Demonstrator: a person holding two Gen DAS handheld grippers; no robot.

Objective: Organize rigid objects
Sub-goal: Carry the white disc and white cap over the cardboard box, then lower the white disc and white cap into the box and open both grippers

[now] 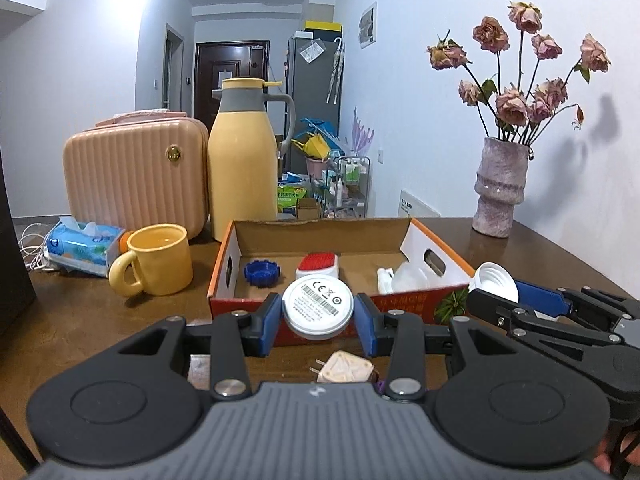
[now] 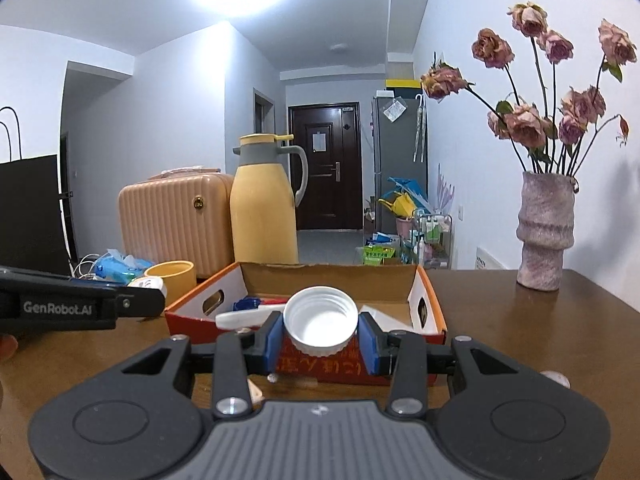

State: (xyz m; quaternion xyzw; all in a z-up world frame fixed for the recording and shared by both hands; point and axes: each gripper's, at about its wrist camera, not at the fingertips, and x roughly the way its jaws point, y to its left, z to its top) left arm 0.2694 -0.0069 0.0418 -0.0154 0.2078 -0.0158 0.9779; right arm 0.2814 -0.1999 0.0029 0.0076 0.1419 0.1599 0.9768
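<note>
Holding both loads short of the cardboard box [image 1: 436, 246], I've got the left hand-held gripper [image 1: 318, 316] clamped on a round white puck [image 1: 318, 307] and the right hand-held gripper [image 2: 321, 334] clamped on a white screw cap [image 2: 321, 322], both raised off the bench [image 1: 100, 332] to clear the near wall

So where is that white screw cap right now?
The white screw cap is clamped in the right gripper, held just before the near wall of the cardboard box, right of the left gripper.
</note>
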